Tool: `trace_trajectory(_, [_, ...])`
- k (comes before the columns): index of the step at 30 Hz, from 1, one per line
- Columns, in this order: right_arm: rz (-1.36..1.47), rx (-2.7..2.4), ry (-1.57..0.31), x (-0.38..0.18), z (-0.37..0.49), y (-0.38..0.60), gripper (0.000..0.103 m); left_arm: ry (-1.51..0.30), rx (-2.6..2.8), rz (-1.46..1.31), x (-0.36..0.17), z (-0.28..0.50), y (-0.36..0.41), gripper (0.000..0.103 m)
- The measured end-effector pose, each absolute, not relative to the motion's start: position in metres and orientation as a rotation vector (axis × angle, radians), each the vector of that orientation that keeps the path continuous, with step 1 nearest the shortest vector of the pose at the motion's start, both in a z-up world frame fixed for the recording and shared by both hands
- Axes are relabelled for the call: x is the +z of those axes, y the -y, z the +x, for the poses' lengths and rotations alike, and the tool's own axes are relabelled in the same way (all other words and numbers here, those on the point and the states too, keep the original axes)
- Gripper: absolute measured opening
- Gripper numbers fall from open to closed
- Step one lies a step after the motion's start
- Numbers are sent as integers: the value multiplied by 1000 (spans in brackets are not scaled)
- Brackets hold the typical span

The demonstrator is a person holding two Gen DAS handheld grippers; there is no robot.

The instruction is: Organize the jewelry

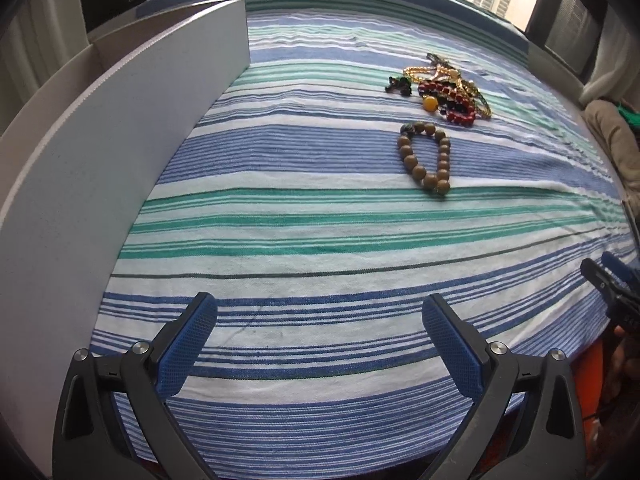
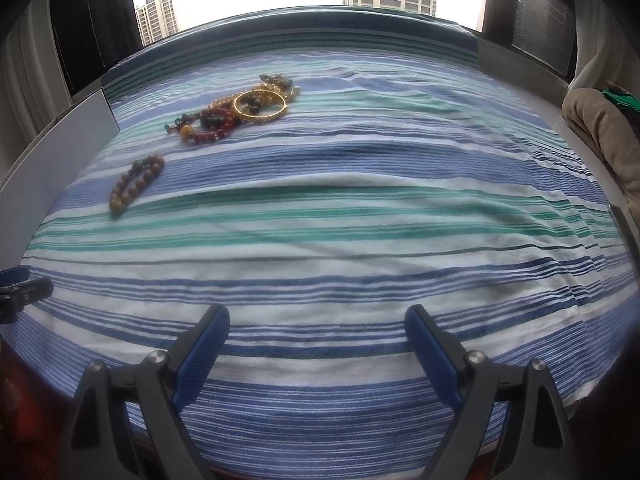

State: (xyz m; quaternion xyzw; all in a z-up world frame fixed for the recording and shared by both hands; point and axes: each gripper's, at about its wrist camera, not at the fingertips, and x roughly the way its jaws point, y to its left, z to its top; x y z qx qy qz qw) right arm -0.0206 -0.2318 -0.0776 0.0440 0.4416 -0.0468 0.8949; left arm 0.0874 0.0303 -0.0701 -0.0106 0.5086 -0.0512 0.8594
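Both tools, left tool and right tool, gaping empty; brown bead bracelet beside tangled jewelry pile.

Brown wooden-bead bracelet lies flat on striped cloth, alone, elongated loop, toward far half. Tangled jewelry pile just beyond, nearer far edge: red beads, gold bangle, yellow strand, amber bead, dark pieces.

- Cloth: blue, white and green stripes
- Near bracelet: brown beads
- Far pile: red, gold, black, amber
- Box: grey
- Pads: blue
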Motion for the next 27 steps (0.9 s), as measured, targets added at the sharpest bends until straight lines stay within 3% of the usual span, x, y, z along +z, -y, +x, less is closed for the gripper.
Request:
trace_trajectory(6, [137,-86,-827,-63,-28,241,91,-1010,-215,-19,-30,136,-6,102])
trace_trajectory(10, [160,-53,-814,-61,-31,240,91,-1038,-260,113,-46,184,25,101])
trace_trajectory(14, [185,-40,-805,-59,-39,243,91,-1085,-253,176,-77,214,42,85])
trace_trajectory(19, [208,-42,-804,-61,-51,249,91,-1121,-241,181,-98,231,49,74])
trace_trajectory(21, [217,-48,-810,-64,-52,251,91,-1098,-266,163,-97,231,49,66])
trace_trajectory(22, [223,-51,-814,-66,-53,253,91,-1086,-276,170,-97,229,51,56])
trace_trajectory(23, [230,-54,-817,-67,-53,254,91,-1077,-294,174,-96,228,54,37])
trace_trajectory(25, [245,-58,-825,-69,-53,255,91,-1077,-315,177,-93,226,57,12])
trace_trajectory(27, [256,-55,-826,-68,-52,256,91,-1097,-323,130,-90,225,53,12])
